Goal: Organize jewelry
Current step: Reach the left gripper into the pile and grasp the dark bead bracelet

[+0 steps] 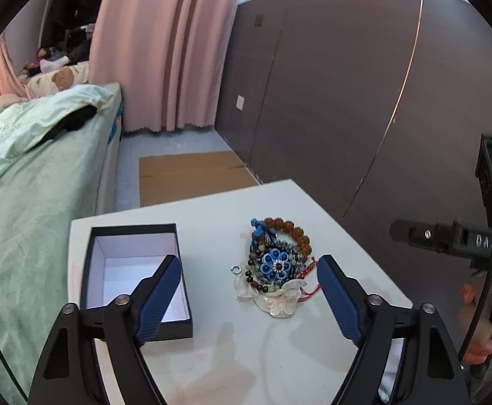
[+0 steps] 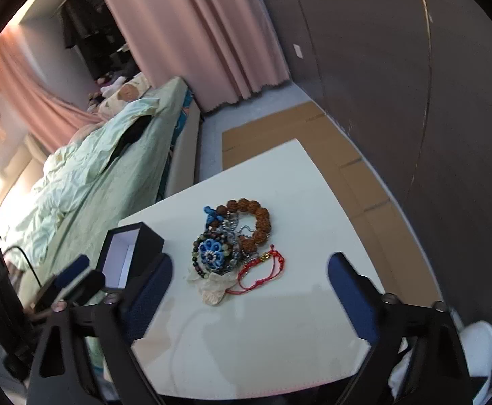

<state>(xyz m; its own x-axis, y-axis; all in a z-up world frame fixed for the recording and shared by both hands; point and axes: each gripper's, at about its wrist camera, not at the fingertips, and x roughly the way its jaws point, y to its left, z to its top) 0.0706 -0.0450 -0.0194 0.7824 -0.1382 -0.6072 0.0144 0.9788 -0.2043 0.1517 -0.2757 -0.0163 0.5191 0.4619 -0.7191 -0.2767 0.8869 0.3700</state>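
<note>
A pile of jewelry lies on the white table: a brown bead bracelet, a blue flower piece, a red cord bracelet, a small silver ring and a pearly white piece. An open dark box with a white inside stands to its left. My left gripper is open, hovering in front of the pile and box. My right gripper is open, above the table's near side, in front of the pile. The box is at its left.
A bed with a green quilt runs along the table's left. Flat cardboard lies on the floor behind the table. A dark wall stands at the right, pink curtains at the back. The right gripper's body is at the right.
</note>
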